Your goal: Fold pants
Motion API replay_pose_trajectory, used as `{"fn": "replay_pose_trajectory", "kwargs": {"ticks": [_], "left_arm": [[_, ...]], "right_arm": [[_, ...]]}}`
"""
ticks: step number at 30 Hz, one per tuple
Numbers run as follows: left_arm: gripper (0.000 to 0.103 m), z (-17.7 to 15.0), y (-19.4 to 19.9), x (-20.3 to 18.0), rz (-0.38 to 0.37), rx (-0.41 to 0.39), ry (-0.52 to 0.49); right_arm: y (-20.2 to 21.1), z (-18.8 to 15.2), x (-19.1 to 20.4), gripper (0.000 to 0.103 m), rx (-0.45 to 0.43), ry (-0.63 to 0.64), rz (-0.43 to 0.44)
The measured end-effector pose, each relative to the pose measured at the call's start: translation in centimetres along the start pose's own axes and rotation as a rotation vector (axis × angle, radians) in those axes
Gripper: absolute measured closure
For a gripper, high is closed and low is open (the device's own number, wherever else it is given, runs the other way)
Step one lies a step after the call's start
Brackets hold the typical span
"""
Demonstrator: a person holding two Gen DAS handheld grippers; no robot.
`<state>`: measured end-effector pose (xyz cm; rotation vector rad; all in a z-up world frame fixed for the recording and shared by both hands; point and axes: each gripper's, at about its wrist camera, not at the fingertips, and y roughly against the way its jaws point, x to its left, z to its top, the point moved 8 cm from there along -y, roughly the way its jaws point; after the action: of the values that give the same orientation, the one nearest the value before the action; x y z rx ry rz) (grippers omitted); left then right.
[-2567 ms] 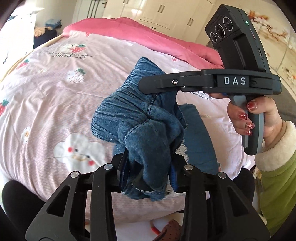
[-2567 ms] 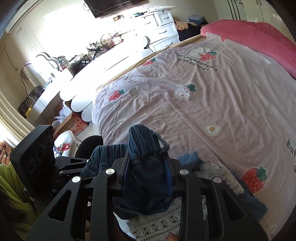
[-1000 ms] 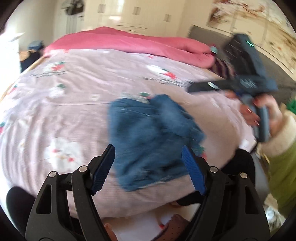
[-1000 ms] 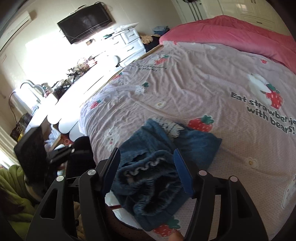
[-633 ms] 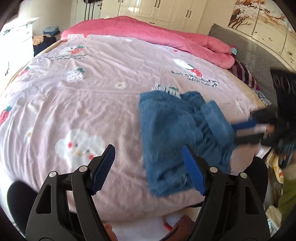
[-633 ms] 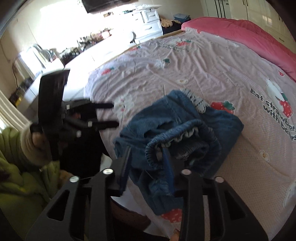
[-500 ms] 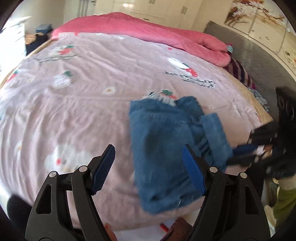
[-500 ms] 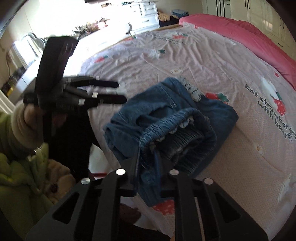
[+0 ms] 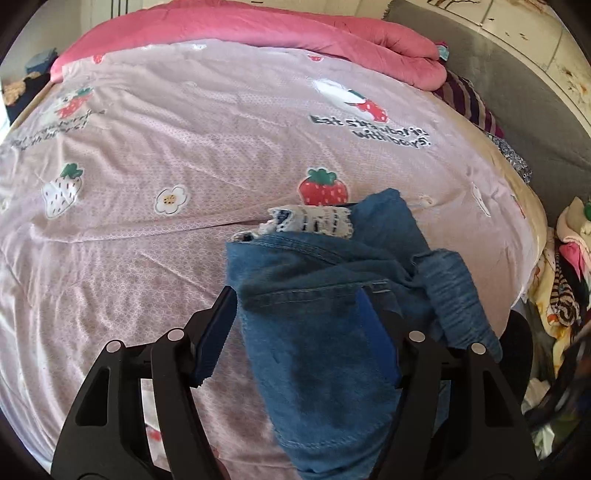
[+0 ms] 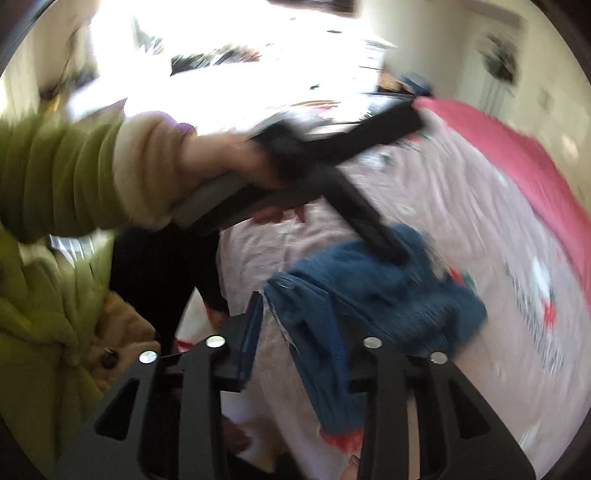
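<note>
The blue denim pants (image 9: 317, 332) lie bunched near the front edge of the pink strawberry bed sheet (image 9: 166, 122), with a white lace trim (image 9: 314, 221) showing at their far end. My left gripper (image 9: 295, 328) straddles the pants; its jaws are closing, and the blue pads stand at either side without a clear squeeze. In the blurred right wrist view the pants (image 10: 388, 288) lie under my right gripper (image 10: 295, 332), whose jaws are opening with a denim edge between them. A hand in a green sleeve (image 10: 62, 173) holds the left gripper (image 10: 384, 236), its tips down on the denim.
A pink quilt (image 9: 258, 33) lies across the far end of the bed. Striped fabric (image 9: 469, 99) and a grey surface (image 9: 524, 96) are at the right. A heap of clothes (image 9: 565, 280) sits beside the bed's right corner. A sunlit white dresser (image 10: 240, 66) stands behind.
The pants, held up earlier, now lie on the bed. My right gripper shut on the waistband, then parted and rolled. My left gripper came over the pants and its jaws narrowed.
</note>
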<state>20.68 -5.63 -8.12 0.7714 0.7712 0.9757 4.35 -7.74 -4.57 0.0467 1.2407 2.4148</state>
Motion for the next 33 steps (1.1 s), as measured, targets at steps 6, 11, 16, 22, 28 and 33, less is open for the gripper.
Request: {"fn": "replay_pose_trajectory", "kwargs": {"ticks": [6,11,16,22,28,33], "left_arm": [[0.044,-0.6,-0.6,-0.3,-0.009,0.001,-0.011],[0.044,-0.6,-1.3,-0.3,-0.01,0.001,-0.006],[0.044,-0.6,-2.1,-0.2,-0.019,0.004,0.015],[0.044,-0.6,-2.4,-0.3,-0.021,0.003,0.023],[0.043,-0.6,-2.4,-0.5,-0.01,0.008,0.015],[0.043,-0.5,-2.4,-0.4,-0.011,0.012,0.004]], "right_arm": [[-3.8,1.2,0.6,0.068,0.029,0.164,-0.065],[-6.7,0.1,0.5,0.074,0.1,0.262,-0.104],[-6.4,-1.4,2.0,0.095,0.083,0.289,-0.063],[-4.8,-3.2,1.7,0.096,0.084,0.214,-0.027],[-3.5,-1.1,2.5,0.088,-0.019,0.159,-0.047],[-4.5,1.0,4.1,0.074,-0.035,0.278,-0.103]]}}
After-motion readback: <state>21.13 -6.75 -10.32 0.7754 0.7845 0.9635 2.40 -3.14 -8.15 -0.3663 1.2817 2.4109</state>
